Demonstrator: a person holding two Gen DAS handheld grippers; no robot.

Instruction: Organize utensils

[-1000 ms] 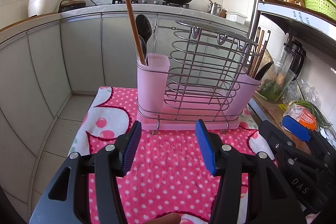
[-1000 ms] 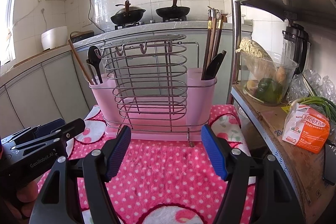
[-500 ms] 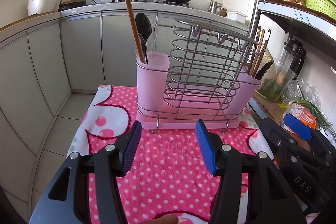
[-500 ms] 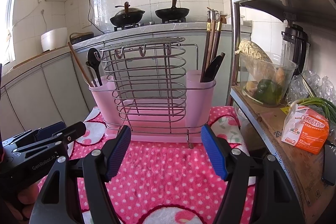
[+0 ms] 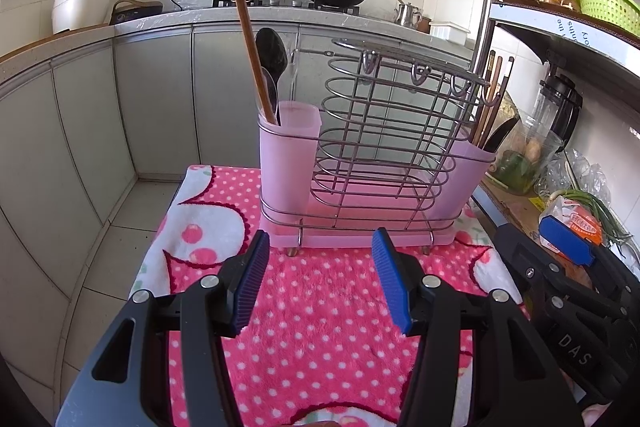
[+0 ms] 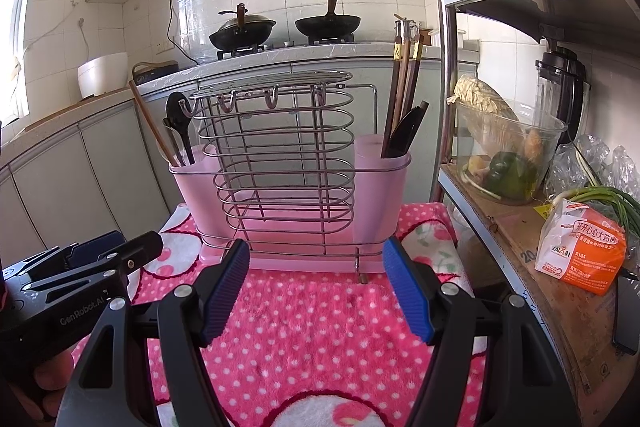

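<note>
A: Where's the utensil holder?
B: Pink plastic holder with a wire rack in the middle, sitting on the pink polka-dot towel that covers the worktop, just ahead of both tools.
A: What's in it?
B: Left cup, seen from the left wrist cam: a long wooden stick, a black spoon and a metal spoon beside it. Right cup: brown chopsticks plus a black flat utensil. Wire middle section has nothing in it.
A: Left tool?
B: Left tool, blue pads, jaws apart, nothing between them. Hovers over the towel, short of the holder's base.
A: Right tool?
B: Right tool, same deal, spread wider, released, nothing gripped. Also over the towel, near the holder's front edge.
A: Anything beside it?
B: Shelf to the right w/ a clear bowl of veg and an orange-white packet.
</note>
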